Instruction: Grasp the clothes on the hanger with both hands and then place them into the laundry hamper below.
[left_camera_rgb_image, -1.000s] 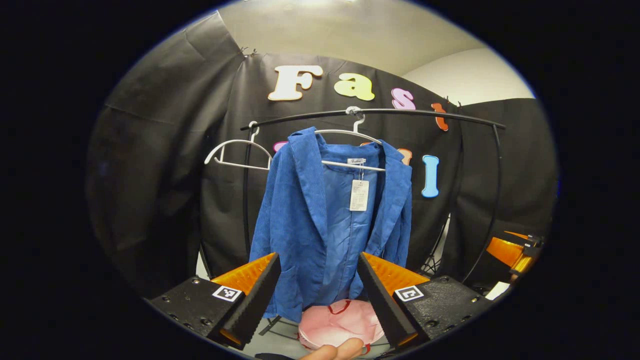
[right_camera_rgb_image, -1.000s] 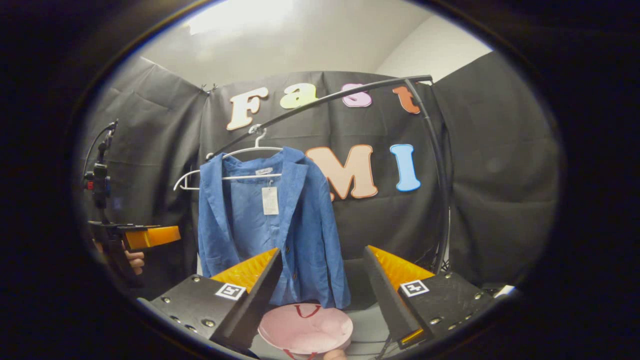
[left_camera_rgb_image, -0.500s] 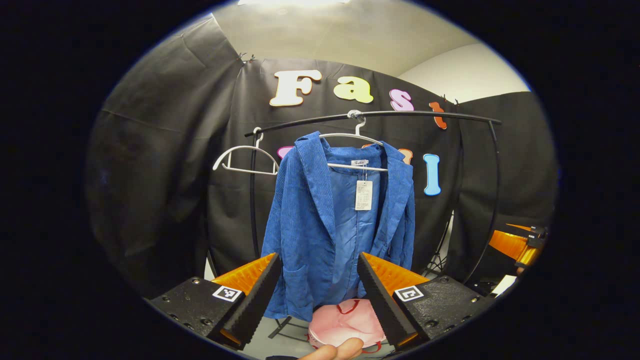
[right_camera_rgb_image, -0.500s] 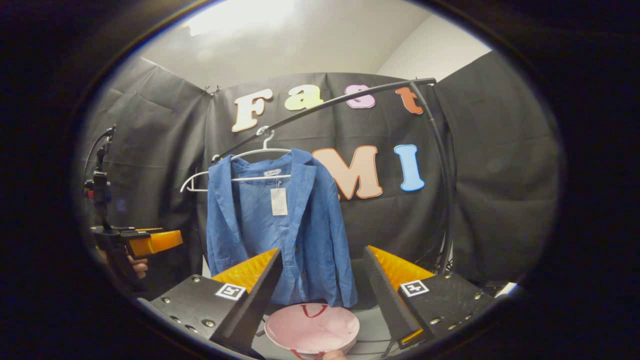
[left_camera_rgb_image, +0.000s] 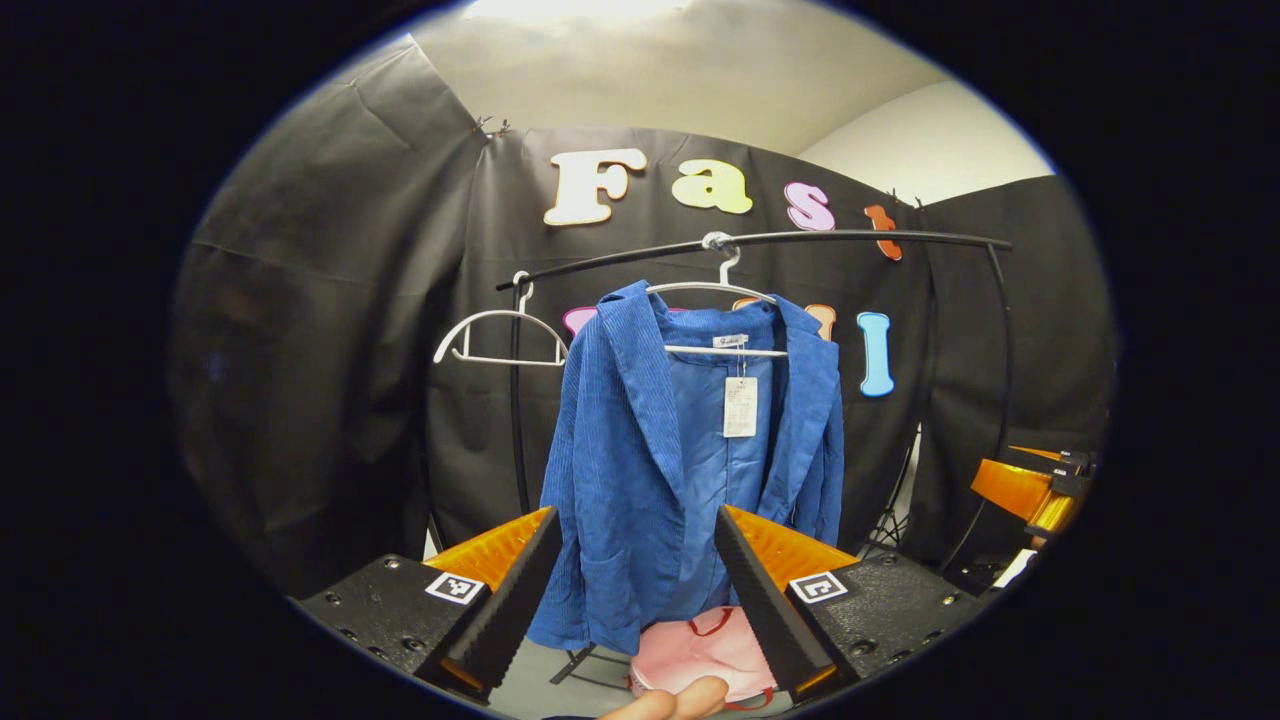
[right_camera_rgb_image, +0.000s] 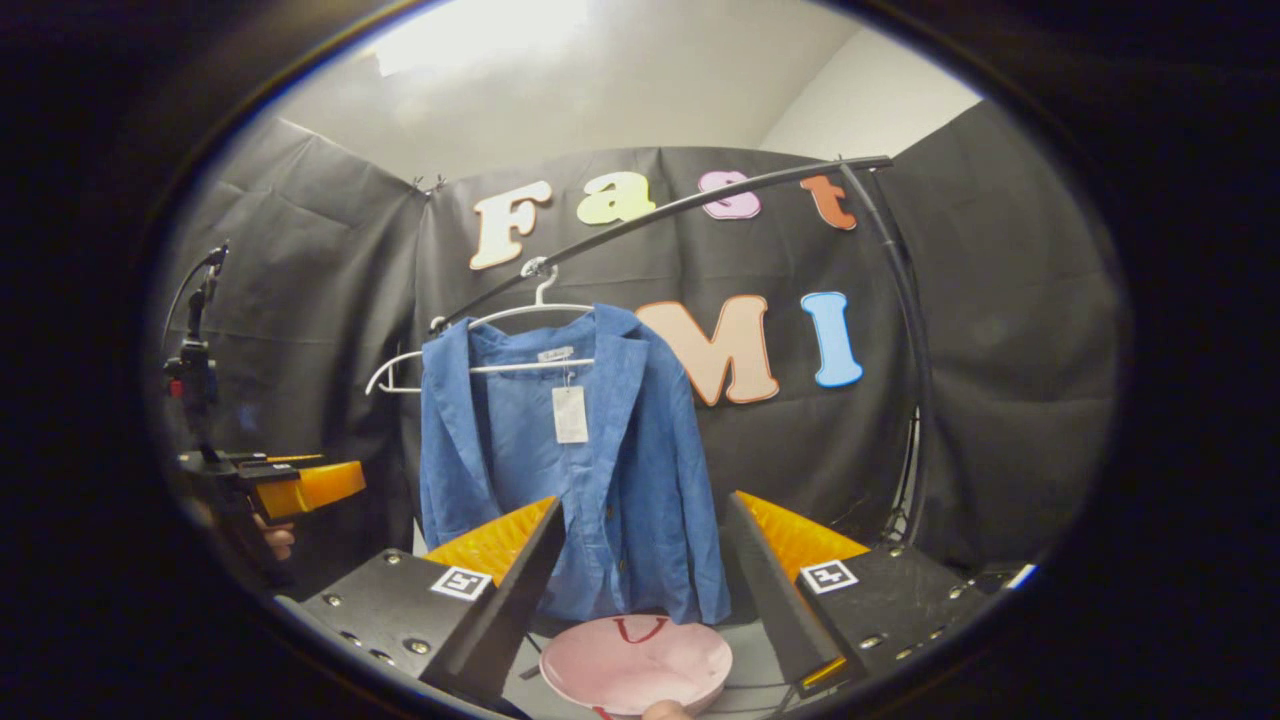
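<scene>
Black tubing makes up the clothes rack (left_camera_rgb_image: 800, 239), an arched rail that carries everything at shoulder height so I can reach in from the front. From it hangs the blue corduroy jacket (left_camera_rgb_image: 650, 480) on a white hanger (left_camera_rgb_image: 715, 292), front open, a paper tag (left_camera_rgb_image: 740, 406) dangling inside the collar; a second, bare hanger (left_camera_rgb_image: 497, 335) sits beside it. Directly under the hem waits the pink laundry hamper (right_camera_rgb_image: 640, 665), placed so the jacket can simply drop in. My left gripper (left_camera_rgb_image: 630, 590) is spread wide and empty, aimed at the jacket's lower front. My right gripper (right_camera_rgb_image: 645, 590) is likewise released, holding nothing, lined up with the other side of the jacket, both well short of the cloth.
</scene>
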